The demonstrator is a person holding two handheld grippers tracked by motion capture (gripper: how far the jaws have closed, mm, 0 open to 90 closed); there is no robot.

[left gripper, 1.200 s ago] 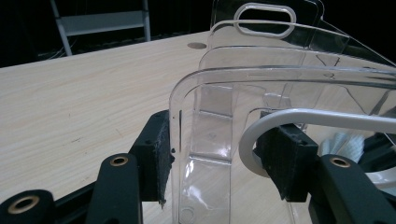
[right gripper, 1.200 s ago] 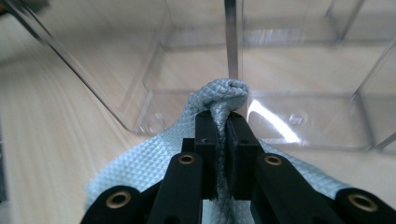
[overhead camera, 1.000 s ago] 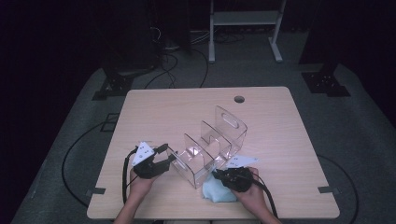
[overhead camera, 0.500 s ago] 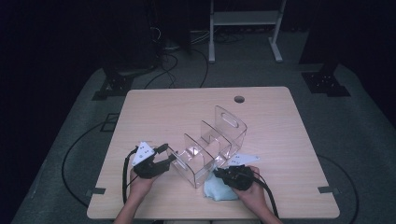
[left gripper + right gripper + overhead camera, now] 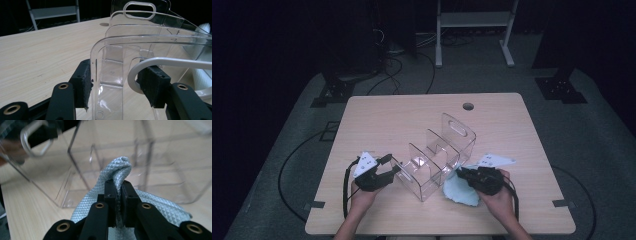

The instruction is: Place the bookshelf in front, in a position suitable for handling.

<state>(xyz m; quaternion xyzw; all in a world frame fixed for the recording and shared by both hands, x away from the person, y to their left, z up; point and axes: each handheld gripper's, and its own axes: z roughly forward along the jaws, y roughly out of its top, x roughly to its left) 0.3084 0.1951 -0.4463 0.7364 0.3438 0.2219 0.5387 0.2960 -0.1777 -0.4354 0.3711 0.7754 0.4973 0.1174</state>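
A clear acrylic organizer [image 5: 434, 155] with several dividers stands on the table's front middle. My left gripper [image 5: 387, 170] is at its near-left end. In the left gripper view its pads [image 5: 83, 82] press on the clear end wall [image 5: 110, 75] from both sides, with the gripper [image 5: 117, 85] shut on it. My right gripper [image 5: 462, 175] is just right of the organizer, shut on a light blue cloth [image 5: 459, 192] that hangs down to the table. In the right gripper view the jaws [image 5: 118, 195] pinch a raised fold of the cloth [image 5: 120, 167], close before the organizer [image 5: 105, 155].
The wooden table [image 5: 387, 120] has a round cable hole [image 5: 468, 106] near its far edge. A white metal frame [image 5: 472, 20] and black cables [image 5: 392, 65] are on the dark floor beyond. Bare tabletop lies behind and left of the organizer.
My right gripper has risen and moved away from the front edge, lifting the cloth with it. The left gripper and the organizer have stayed put.
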